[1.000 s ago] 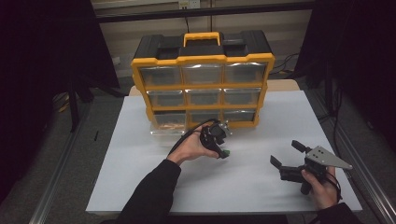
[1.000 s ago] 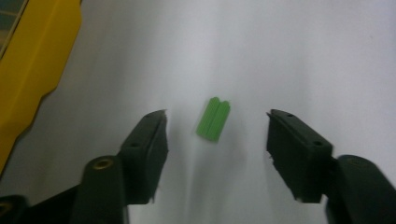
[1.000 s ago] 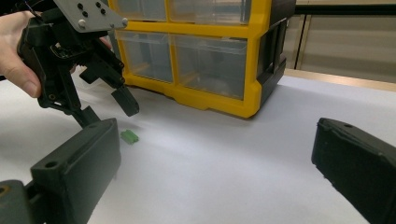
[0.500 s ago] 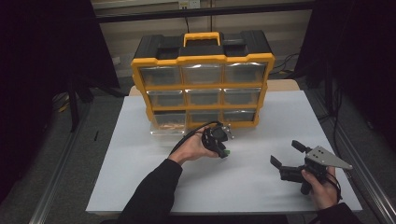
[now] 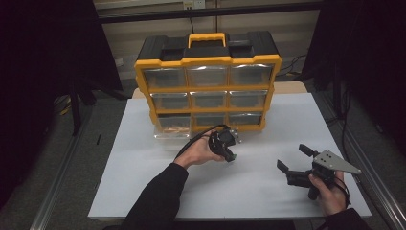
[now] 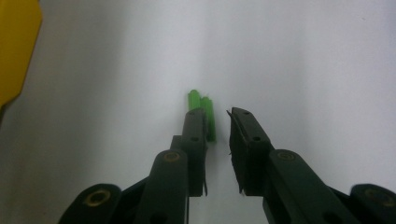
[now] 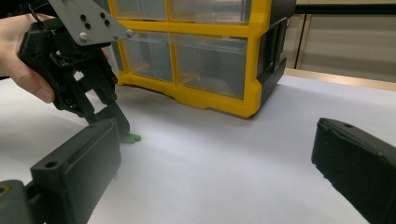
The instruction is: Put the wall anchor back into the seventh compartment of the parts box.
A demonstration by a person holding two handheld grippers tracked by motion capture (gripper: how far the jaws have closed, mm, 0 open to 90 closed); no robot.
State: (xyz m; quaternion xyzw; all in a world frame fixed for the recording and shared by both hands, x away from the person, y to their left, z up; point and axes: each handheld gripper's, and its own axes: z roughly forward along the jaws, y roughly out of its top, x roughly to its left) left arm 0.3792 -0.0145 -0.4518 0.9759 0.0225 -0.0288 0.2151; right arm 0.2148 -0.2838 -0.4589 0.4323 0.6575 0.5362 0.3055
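since a second ago the left gripper (image 5: 229, 149) has slid a little away from the yellow organizer (image 5: 208, 76) toward the person's side of the counter (image 5: 268, 191), while the right gripper (image 5: 297, 160) has kept its place.

the left gripper points down at the counter just in front of the organizer's bottom row of drawers, near its middle. its jaws stand a little apart, with a narrow gap between them, and grip nothing. a small green plastic piece (image 6: 203, 114) lies on the white surface at the tips of those jaws, touching the inner edge of the left-hand jaw in the left gripper view. in the right gripper view the green piece (image 7: 130, 138) shows flat on the counter right under those jaws, well short of the organizer's lower front edge.

the right gripper is held off to the right of the organizer, well apart from it and nearer the person. its jaws are spread wide and hold nothing; they face toward the organizer's front corner.
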